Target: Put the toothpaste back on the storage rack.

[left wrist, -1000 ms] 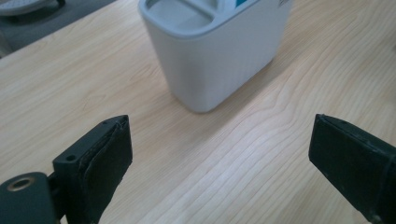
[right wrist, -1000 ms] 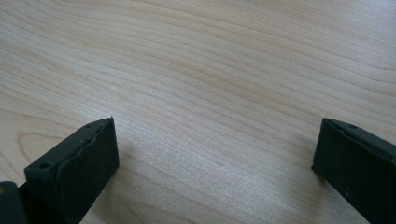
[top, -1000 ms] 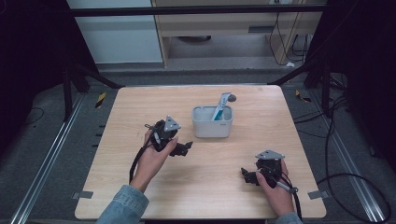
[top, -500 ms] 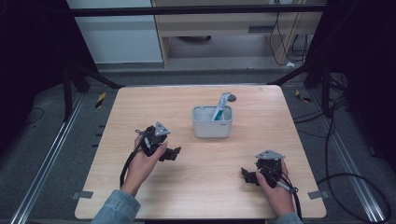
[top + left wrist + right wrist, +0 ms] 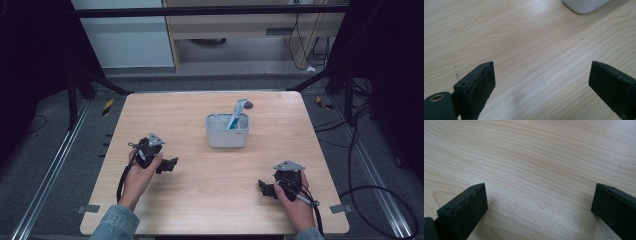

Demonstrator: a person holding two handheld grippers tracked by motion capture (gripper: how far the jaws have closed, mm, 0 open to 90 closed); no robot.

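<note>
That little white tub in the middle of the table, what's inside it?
A white and blue tube stands tilted inside the white rectangular plastic tub, its dark grey cap poking above the rim. The tub's walls hide its bottom and anything lower.

The black left hand-held gripper and the black right hand-held gripper each sit low in a hand, jaws spread wide, nothing between them.

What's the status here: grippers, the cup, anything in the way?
Left gripper open, empty, low over table. Right gripper open, empty, near front edge. White cup upright mid-table, tube standing in it, untouched. Bare wood between grippers and cup.
</note>
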